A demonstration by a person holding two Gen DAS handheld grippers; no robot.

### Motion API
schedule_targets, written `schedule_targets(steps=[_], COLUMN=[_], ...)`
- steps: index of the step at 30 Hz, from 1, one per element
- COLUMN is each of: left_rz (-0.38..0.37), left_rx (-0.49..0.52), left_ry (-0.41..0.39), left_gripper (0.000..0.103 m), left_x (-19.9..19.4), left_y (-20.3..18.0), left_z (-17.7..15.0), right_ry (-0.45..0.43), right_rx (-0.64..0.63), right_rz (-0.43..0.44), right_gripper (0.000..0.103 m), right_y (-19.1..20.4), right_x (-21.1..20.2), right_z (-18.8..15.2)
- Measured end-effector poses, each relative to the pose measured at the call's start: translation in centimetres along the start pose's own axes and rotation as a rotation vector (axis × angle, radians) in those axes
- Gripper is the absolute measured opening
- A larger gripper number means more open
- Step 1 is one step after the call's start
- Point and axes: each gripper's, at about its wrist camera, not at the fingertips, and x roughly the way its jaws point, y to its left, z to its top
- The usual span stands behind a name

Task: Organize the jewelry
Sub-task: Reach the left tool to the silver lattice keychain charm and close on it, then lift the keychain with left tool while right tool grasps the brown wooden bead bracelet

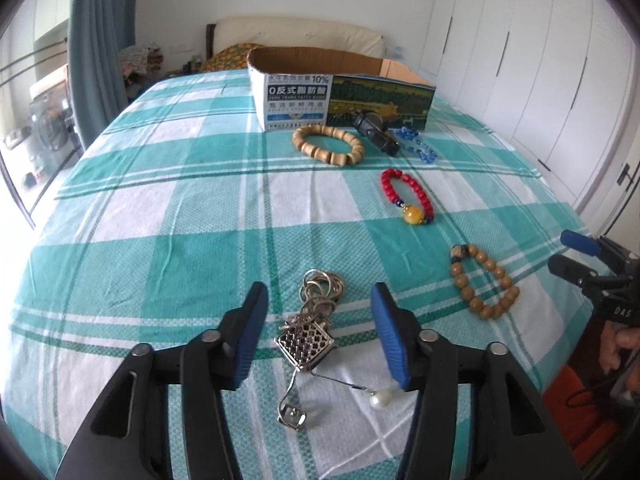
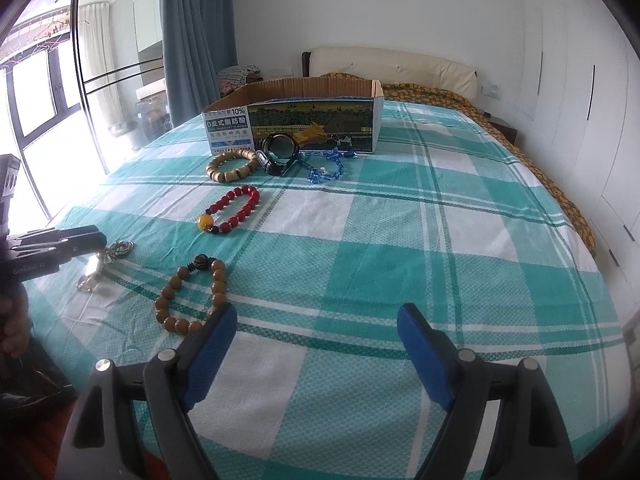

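Jewelry lies on a teal checked bed sheet (image 1: 160,240). My left gripper (image 1: 318,308) is open, its jaws on either side of a silver keyring charm with a pearl (image 1: 308,340). A brown bead bracelet (image 1: 484,280) lies to its right, a red bead bracelet (image 1: 408,194) farther off. A tan wooden bracelet (image 1: 328,144), a black watch (image 1: 376,130) and a blue chain (image 1: 416,144) lie before an open cardboard box (image 1: 340,96). My right gripper (image 2: 316,320) is open and empty, low over the sheet, right of the brown bracelet (image 2: 196,300); it also shows in the left wrist view (image 1: 568,252).
White wardrobe doors (image 1: 520,80) stand to the right of the bed. A curtain (image 2: 196,40) and a window (image 2: 40,100) are on the left. A headboard (image 2: 392,68) is behind the box (image 2: 296,120).
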Motion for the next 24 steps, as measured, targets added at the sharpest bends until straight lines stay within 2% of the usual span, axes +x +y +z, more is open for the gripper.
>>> schedule_targets(steps=[1,3,8,15,24], left_rz=[0.013,0.022,0.058,0.067,0.103], left_rx=[0.002,0.013,0.028,-0.011,0.001], left_ry=[-0.009,-0.01,0.018,0.04,0.047], left_gripper=[0.078,0.082,0.082,0.082,0.082], left_x=[-0.2,-0.3,0.4,1.2,1.7], left_y=[-0.1,-0.1,-0.1,0.7,0.6], left_z=[-0.3,-0.7,-1.0,-1.1,-1.2], right_ry=[0.0,0.002,0.003,0.006,0.087], right_rx=[-0.003,-0.004,-0.011,-0.022,-0.068], right_rz=[0.0,0.002,0.016,0.053,0.075], right_gripper=[0.084,0.084,0.084,0.084,0.084], right_y=[0.0,0.1,0.7,1.8,4.3], right_x=[0.0,0.0,0.1,0.5,4.1], right_z=[0.0,-0.1,0.1,0.7,1.6])
